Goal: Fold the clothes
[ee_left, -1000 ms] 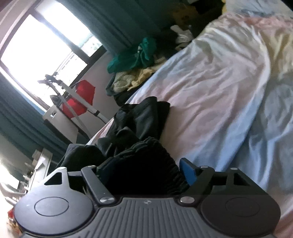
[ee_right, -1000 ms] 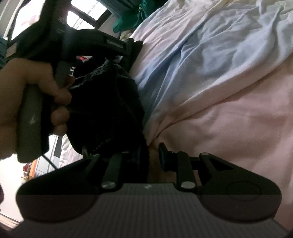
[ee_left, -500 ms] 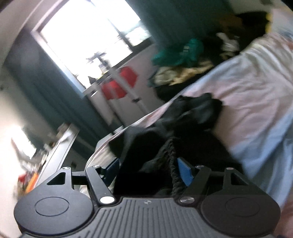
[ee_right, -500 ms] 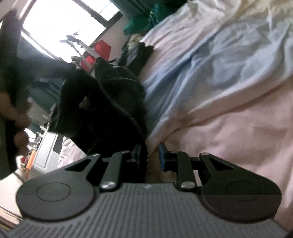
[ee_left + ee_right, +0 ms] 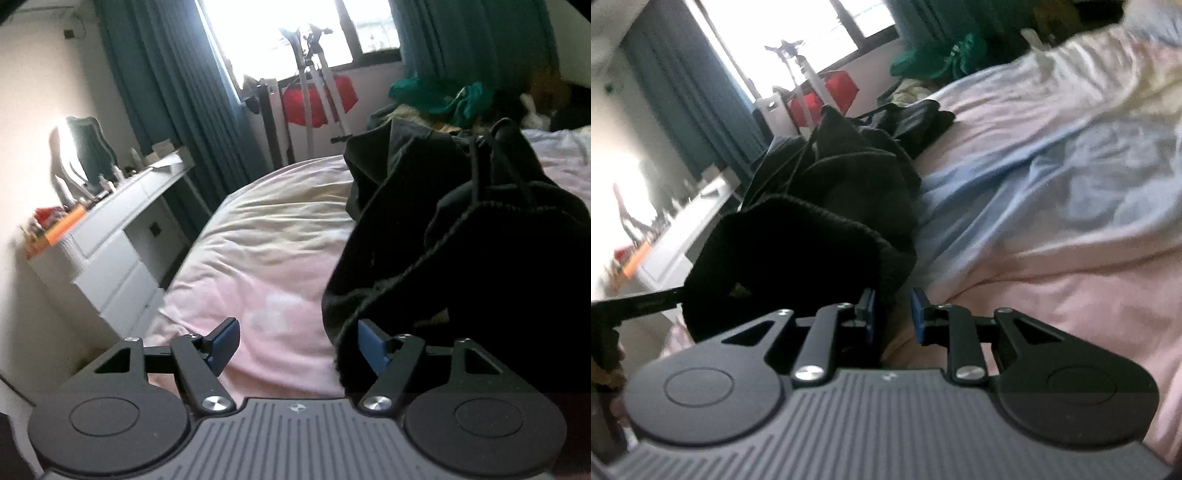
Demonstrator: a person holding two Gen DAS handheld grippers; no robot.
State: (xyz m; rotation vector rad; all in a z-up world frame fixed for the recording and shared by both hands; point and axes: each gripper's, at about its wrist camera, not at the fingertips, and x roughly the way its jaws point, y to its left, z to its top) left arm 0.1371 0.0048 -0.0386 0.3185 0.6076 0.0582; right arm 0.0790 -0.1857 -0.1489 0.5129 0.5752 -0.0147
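1. The left hand-held gripper [image 5: 297,345] is spread wide, with pink sheet showing in the gap between its blue pads; nothing is pinched. The black garment [image 5: 461,254] hangs against the outer side of its right finger [image 5: 373,349].
2. The right hand-held gripper [image 5: 892,314] has its fingers close together with a narrow gap. A ribbed edge of the black garment [image 5: 798,243] drops into that gap, but whether the pads actually nip it cannot be told from this angle.
3. The garment is bunched in a heap on the bed [image 5: 1052,221], just ahead and left of the right gripper. In the left view it fills the right side, with a drawstring [image 5: 476,166] running up over its folds.
4. A second dark piece of clothing [image 5: 916,118] lies farther along the bed, near the heap.
5. The bed carries a rumpled pink and pale-blue sheet [image 5: 266,251].
6. Beyond the bed's far edge lies a pile of clothes with a green item [image 5: 439,96] on top.
7. A white dresser [image 5: 122,243] stands beside the bed with small items and a mirror [image 5: 83,147] on it.
8. Teal curtains [image 5: 166,92] frame a bright window [image 5: 273,33]; a white stand with something red [image 5: 317,96] is below it.
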